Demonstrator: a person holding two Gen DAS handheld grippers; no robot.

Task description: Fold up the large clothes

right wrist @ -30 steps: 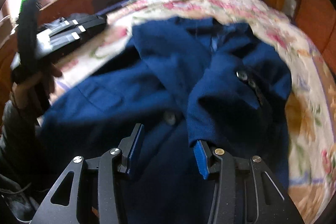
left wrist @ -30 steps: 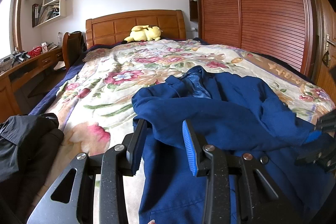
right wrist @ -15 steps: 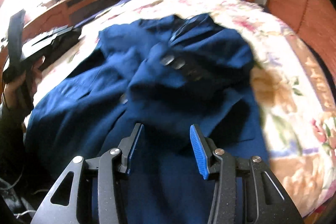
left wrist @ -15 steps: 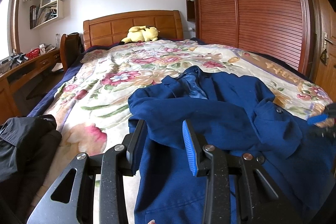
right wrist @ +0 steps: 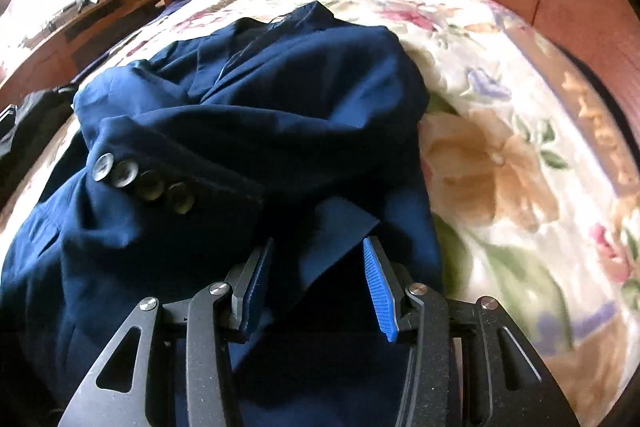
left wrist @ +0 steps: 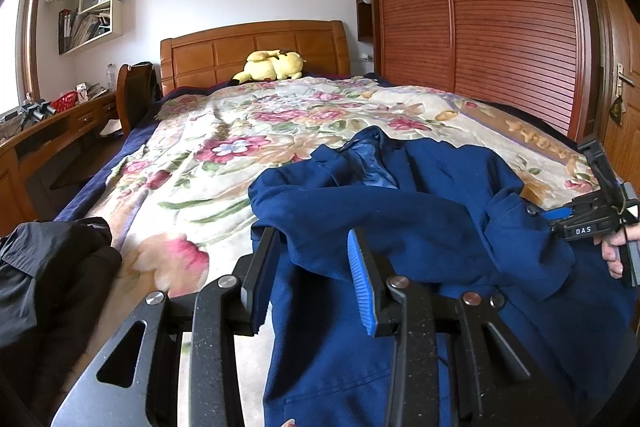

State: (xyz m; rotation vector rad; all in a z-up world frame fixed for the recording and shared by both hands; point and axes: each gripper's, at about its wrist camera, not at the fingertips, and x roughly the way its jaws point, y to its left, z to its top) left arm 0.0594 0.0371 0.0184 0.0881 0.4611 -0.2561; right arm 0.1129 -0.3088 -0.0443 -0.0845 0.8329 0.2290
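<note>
Both jaws are open, holding nothing. The right gripper [right wrist: 316, 285] should pinch the blue jacket [right wrist: 248, 99] edge right ahead (gently).

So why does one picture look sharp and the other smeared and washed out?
Left wrist view: crisp, evenly lit, though the fisheye bows the slatted wooden wardrobe. Right wrist view: motion-blurred floral bedspread, window glare top left, dark blue jacket in shadow.

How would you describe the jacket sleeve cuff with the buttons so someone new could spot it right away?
Start at the floral bedspread and find the dark blue jacket lying on its near end. On the jacket's left half in the right wrist view, a sleeve is folded across the body. Its cuff alone carries a row of four round buttons.
</note>
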